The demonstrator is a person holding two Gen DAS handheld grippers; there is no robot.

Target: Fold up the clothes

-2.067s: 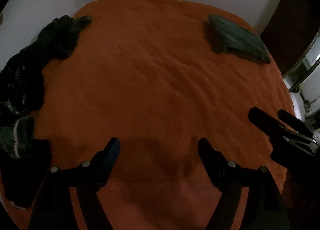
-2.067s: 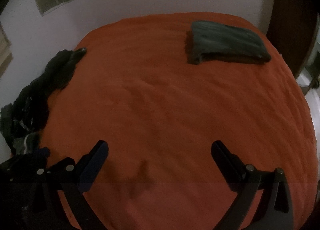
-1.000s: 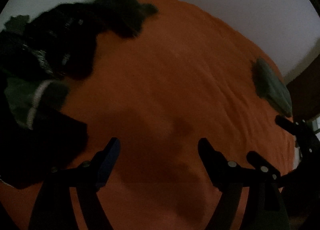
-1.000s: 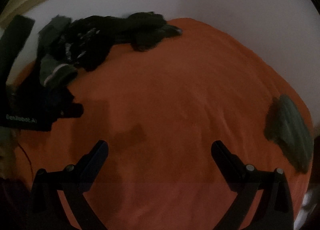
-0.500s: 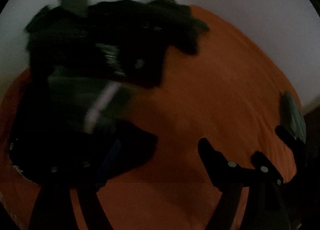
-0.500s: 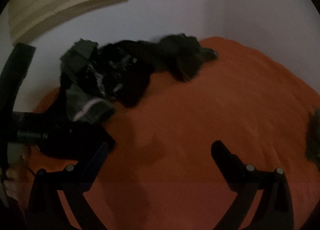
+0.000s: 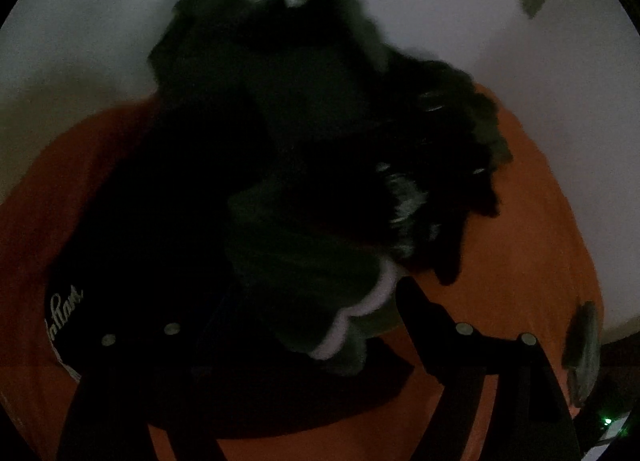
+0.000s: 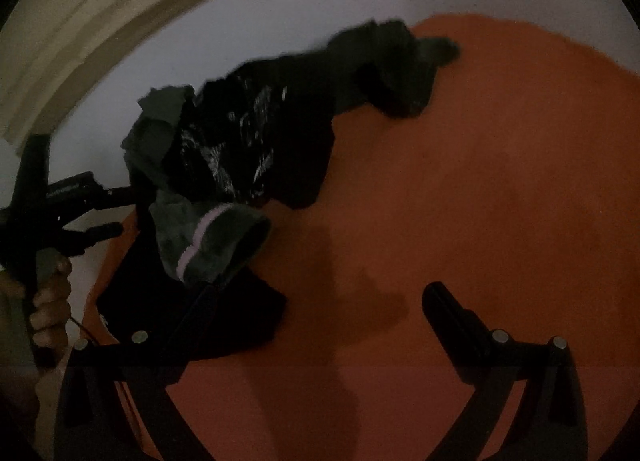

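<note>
Both pairs of jaws stand wide open and hold nothing. I see my left gripper [image 7: 316, 325] right over the pile of dark clothes [image 8: 256, 149] at the edge of the orange bed [image 8: 480, 181]. My right gripper [image 8: 320, 321] hangs beside it; one folded garment [image 7: 584, 349] lies well apart.

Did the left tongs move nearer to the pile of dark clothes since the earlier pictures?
Yes. The left tongs swung left toward the pile of dark clothes, which now fills the view.
</note>
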